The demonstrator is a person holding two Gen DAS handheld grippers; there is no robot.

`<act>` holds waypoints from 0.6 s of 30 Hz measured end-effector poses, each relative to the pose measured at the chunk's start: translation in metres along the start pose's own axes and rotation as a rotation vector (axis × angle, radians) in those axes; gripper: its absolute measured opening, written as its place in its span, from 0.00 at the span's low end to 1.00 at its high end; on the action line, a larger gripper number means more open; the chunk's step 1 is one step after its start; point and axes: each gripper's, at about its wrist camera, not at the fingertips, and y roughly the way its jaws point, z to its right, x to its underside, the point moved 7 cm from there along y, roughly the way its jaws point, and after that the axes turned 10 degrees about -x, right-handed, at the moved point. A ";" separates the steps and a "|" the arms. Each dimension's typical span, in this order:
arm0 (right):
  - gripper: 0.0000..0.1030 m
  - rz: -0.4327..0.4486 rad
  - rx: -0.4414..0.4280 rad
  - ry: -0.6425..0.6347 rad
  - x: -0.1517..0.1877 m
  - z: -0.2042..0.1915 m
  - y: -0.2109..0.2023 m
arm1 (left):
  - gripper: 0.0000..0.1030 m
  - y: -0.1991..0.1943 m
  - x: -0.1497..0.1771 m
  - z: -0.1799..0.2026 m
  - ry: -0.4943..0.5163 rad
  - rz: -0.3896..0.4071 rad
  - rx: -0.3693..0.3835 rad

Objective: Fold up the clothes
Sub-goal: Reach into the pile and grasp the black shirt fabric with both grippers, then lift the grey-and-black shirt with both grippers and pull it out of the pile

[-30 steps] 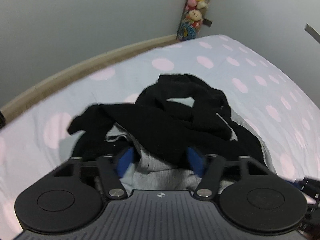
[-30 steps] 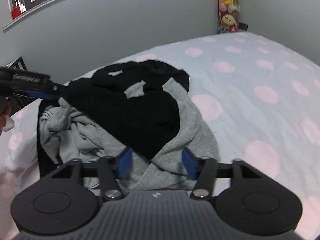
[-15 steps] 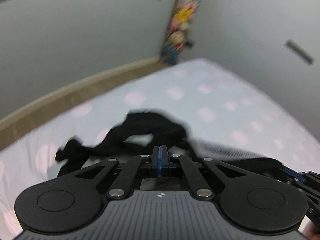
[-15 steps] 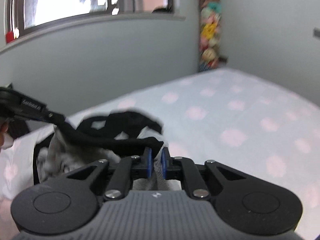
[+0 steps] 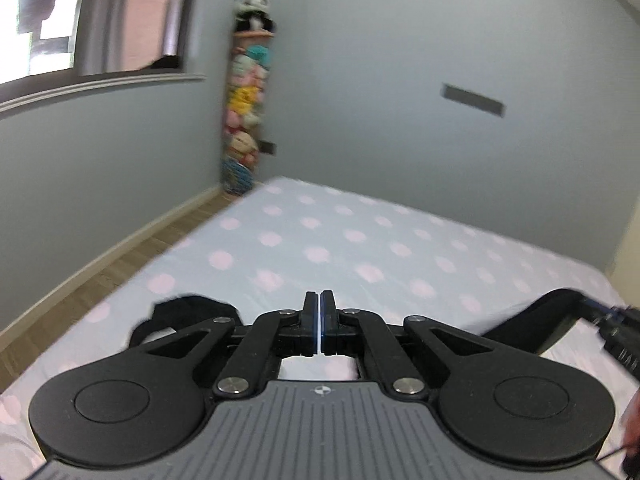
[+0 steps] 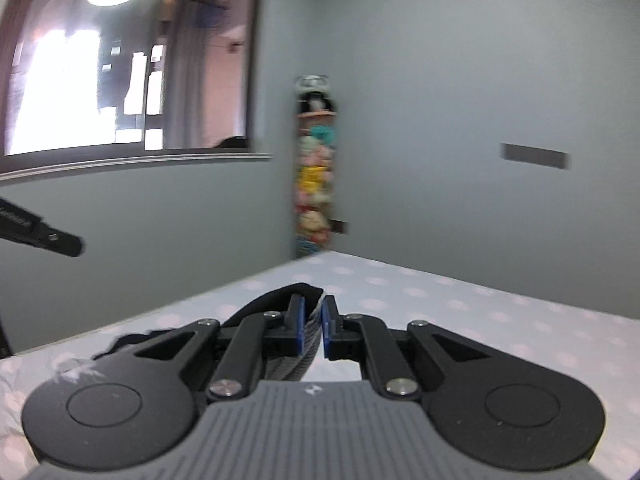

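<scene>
My left gripper is shut, its pads pressed together; black cloth hangs below and behind its fingers, so it seems pinched on the garment. My right gripper is shut on a black and grey garment, with a grey ribbed band between its blue pads and black cloth draped to the left. Both grippers are raised above the bed. The right gripper's tip shows at the right of the left wrist view, holding stretched black cloth. The left gripper's finger shows at the left of the right wrist view.
The bed sheet is pale blue with pink dots. A hanging column of plush toys stands in the room corner. A window is on the left wall. Wooden floor runs along the bed's left side.
Both grippers closed on the clothes pile and lifted it. The views swung up from the pile toward the walls and window; the garment now hangs between the grippers.
</scene>
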 end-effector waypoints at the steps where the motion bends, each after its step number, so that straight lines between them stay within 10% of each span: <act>1: 0.09 -0.013 0.034 0.015 0.008 0.017 -0.018 | 0.00 -0.001 0.010 0.013 0.023 -0.019 0.012; 12: 0.11 -0.426 0.428 0.381 0.196 0.203 -0.154 | 0.00 0.046 0.109 0.130 0.221 -0.241 0.184; 18: 0.25 -0.427 0.472 0.493 0.222 0.215 -0.177 | 0.13 0.076 0.151 0.162 0.299 -0.338 0.238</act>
